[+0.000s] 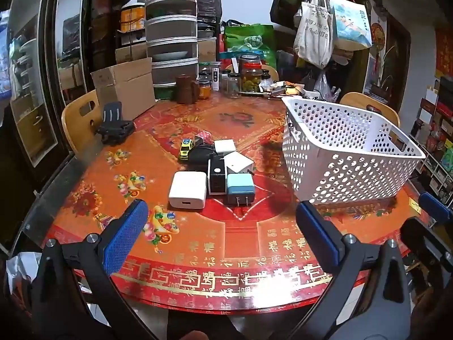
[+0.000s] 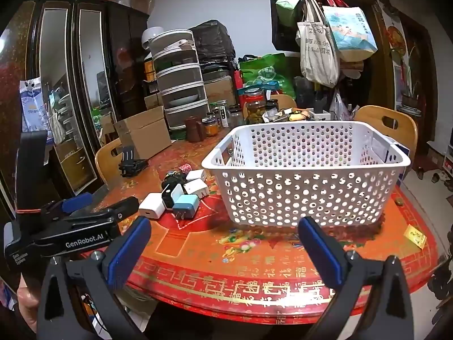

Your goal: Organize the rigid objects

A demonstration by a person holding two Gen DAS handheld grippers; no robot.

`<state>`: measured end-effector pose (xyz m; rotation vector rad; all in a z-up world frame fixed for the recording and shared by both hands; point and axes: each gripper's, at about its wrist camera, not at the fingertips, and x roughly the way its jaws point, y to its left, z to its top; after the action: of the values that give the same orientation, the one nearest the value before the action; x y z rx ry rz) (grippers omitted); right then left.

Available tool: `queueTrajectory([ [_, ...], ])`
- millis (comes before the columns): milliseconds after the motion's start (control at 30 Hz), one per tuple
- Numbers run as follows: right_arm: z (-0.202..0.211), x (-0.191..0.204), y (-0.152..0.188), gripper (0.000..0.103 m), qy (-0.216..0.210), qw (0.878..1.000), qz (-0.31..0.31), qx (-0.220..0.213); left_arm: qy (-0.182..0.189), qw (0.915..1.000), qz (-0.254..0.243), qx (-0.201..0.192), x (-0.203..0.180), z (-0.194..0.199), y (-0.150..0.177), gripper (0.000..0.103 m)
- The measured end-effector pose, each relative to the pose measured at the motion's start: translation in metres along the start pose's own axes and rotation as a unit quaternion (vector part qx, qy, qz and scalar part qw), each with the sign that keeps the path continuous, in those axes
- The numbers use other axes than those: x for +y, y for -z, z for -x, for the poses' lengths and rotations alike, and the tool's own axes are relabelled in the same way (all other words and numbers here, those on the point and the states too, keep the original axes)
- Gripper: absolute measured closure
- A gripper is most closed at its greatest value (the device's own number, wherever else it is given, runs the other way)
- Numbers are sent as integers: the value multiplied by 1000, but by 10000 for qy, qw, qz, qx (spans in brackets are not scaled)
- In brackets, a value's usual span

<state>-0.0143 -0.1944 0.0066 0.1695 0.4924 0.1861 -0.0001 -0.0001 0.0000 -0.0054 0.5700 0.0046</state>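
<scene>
A cluster of small items lies mid-table: a white charger (image 1: 187,194), a blue charger (image 1: 240,189) with its prongs toward me, a black-and-white charger (image 1: 217,177), two more white adapters (image 1: 237,163), a yellow toy car (image 1: 186,148) and a dark black item behind them. The white perforated basket (image 1: 348,153) stands to their right. My left gripper (image 1: 220,226) hovers open in front of the cluster, nothing between its fingers. My right gripper (image 2: 223,243) is open and empty before the basket (image 2: 305,175). The blue charger (image 2: 185,204) sits left of it.
A black phone stand (image 1: 114,126) and a cardboard box (image 1: 124,87) sit at the table's back left, with jars (image 1: 250,78) and a brown pot along the back. Wooden chairs (image 1: 80,119) stand at the left and far right. The table's rim runs just below both grippers.
</scene>
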Motion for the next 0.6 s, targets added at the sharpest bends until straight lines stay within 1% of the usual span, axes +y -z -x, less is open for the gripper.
queueTrajectory([
  [133,1,2,0,0,-4,10000,-13,2,-46,10000,-35,-63,-3,6,2,0],
  [200,1,0,0,0,-20,10000,-65,11,-64,10000,-67,19,-7,3,4,0],
  [233,1,0,-1,0,-18,10000,-57,12,-80,9999,-83,-2,-9,5,5,0],
  [267,1,0,-1,0,-16,10000,-52,11,33,9999,-1,99,-1,3,-1,0],
  [333,1,0,1,0,-16,10000,-67,-3,38,9999,8,106,0,4,-1,0],
  [367,1,0,1,0,-13,10000,-72,-8,-13,10000,-51,68,-6,4,2,0],
  [600,4,-3,-3,0,14,10000,-72,-9,73,9999,12,137,-1,-1,1,0],
])
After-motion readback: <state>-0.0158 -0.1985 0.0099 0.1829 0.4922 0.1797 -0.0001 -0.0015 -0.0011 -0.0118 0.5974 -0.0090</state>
